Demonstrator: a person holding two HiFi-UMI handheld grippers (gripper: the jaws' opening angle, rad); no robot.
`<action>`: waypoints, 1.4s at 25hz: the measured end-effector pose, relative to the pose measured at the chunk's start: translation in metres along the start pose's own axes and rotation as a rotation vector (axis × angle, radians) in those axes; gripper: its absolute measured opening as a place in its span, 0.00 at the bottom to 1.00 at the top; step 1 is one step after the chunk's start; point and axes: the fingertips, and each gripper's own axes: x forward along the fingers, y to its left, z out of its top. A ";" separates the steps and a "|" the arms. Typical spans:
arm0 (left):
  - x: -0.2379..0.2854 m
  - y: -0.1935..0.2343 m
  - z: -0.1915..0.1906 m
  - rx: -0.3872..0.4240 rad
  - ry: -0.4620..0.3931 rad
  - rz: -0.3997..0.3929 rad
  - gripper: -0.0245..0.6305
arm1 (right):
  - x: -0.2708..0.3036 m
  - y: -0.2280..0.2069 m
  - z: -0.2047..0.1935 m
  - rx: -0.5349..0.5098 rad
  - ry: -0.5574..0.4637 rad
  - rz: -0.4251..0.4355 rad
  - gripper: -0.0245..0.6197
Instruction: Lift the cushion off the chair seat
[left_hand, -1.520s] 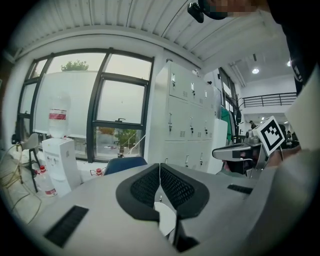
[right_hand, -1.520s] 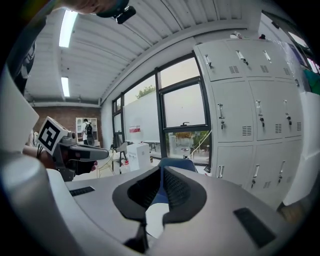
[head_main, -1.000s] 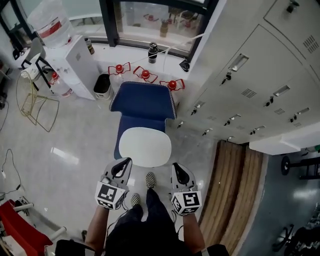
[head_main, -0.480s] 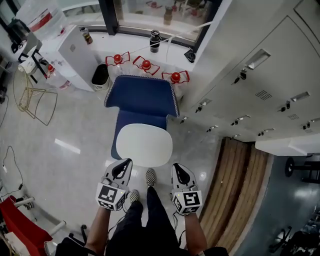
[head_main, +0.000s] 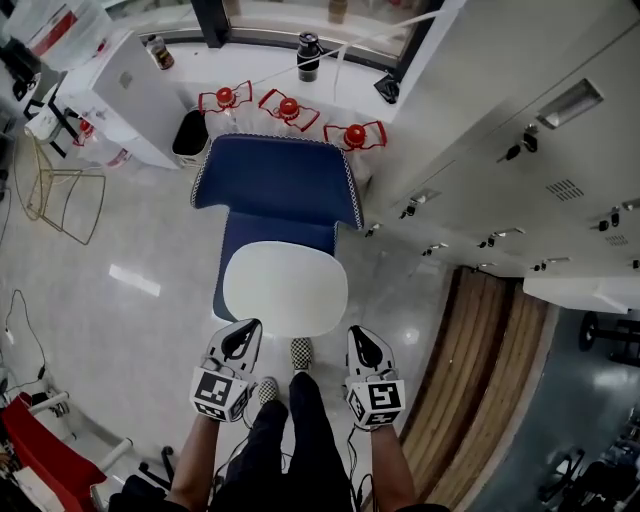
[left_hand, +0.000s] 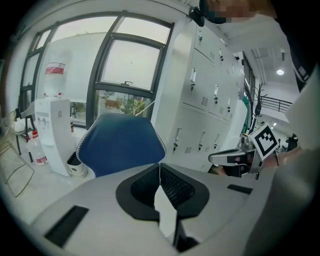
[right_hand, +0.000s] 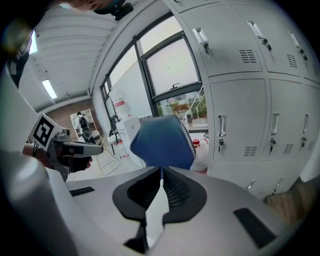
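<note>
Currently the white cushion (head_main: 285, 288) lies on the seat of the blue chair (head_main: 278, 175), and both show larger in the head view than a second ago. The left gripper (head_main: 249, 325) and right gripper (head_main: 358, 331) sit near the cushion's near edge, jaws closed together, holding nothing.

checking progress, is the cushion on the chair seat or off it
On the seat: white cushion lies flat on the blue chair.

- Left gripper (head_main: 246, 330) and right gripper (head_main: 358, 336): grey shells, black ribbed jaws.
- Black-and-white marker cubes (head_main: 213, 392), lower centre.
- Dark trousers (head_main: 290, 440), checkered shoes (head_main: 300, 352).
</note>
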 end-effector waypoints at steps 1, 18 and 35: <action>0.006 0.003 -0.006 0.003 0.008 0.001 0.07 | 0.005 -0.004 -0.007 0.004 0.007 -0.002 0.09; 0.096 0.035 -0.102 0.018 0.065 -0.020 0.07 | 0.088 -0.049 -0.096 0.044 0.032 -0.023 0.09; 0.122 0.036 -0.175 0.001 0.096 -0.031 0.07 | 0.116 -0.073 -0.170 0.089 0.047 -0.028 0.09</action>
